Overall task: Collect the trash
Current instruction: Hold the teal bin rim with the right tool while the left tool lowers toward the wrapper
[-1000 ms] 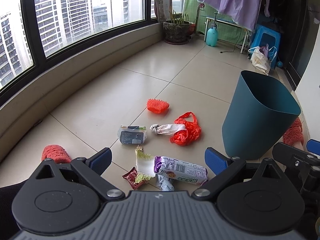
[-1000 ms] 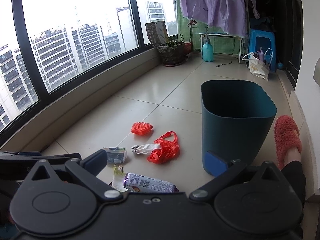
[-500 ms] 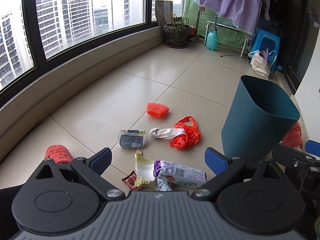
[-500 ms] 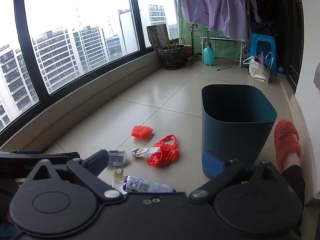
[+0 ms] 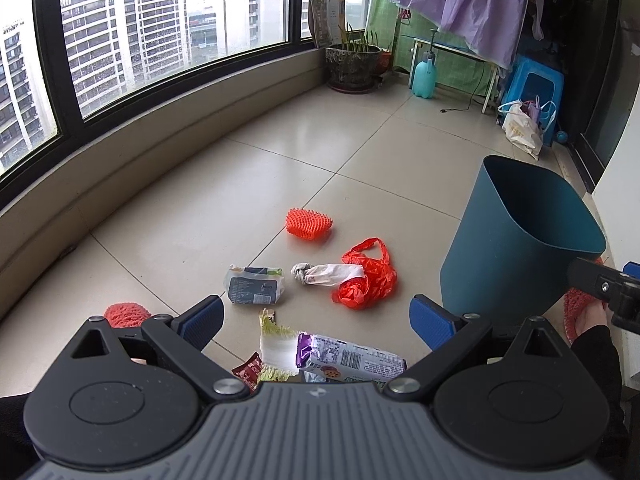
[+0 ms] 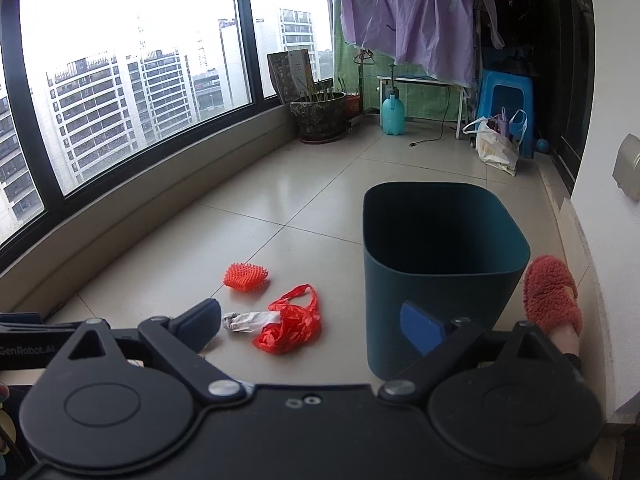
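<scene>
Trash: purple wrapper (image 5: 352, 360) only in left view; both grippers' fingers apart, empty.

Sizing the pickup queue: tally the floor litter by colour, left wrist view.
Orange-red: 2, spiky pad, plastic bag
White/grey: 3, pouch, twisted wrapper, torn wrapper
Purple: 1, snack pack
Dark red: 1, sachet
Total: 7

Pale daylight enters through a curved, black-framed window band (image 5: 168, 40) showing high-rise blocks outside. The glossy beige tiled floor (image 5: 240, 184) runs to a dark potted plant (image 5: 352, 64), a blue plastic stool (image 5: 534, 84) and hanging lilac cloth (image 6: 408, 12).
</scene>
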